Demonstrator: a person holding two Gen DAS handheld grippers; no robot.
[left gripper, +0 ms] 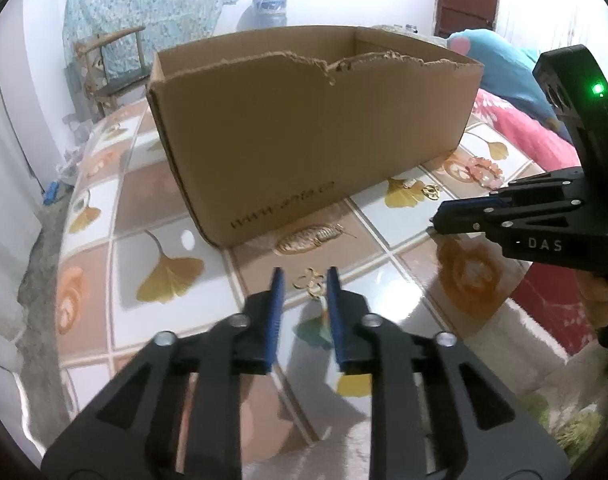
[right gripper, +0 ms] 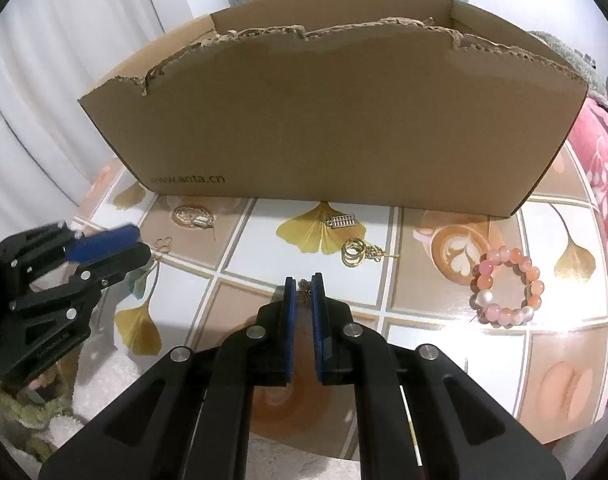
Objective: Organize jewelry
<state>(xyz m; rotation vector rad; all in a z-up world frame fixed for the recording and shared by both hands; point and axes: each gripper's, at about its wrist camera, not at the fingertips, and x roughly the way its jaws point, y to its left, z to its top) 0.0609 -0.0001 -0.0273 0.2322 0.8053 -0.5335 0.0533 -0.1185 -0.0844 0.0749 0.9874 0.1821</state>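
Most jewelry is not yet in the cardboard box (right gripper: 324,120); the pink bead bracelet (right gripper: 506,286) and gold rings (right gripper: 354,254) lie on the glossy tablecloth (right gripper: 444,300); right gripper (right gripper: 304,286) pinches a small bronze butterfly charm (right gripper: 304,295) — left gripper (left gripper: 305,280), jaws parted, straddles a thin gold clover earring (left gripper: 310,282), not pressing it.

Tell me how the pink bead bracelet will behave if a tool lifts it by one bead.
The pink bead bracelet looks strung from separate round beads, so it would probably sag rather than stay a ring. The glossy beads may slip between pads. If pushed, it would likely slide on the shiny table.
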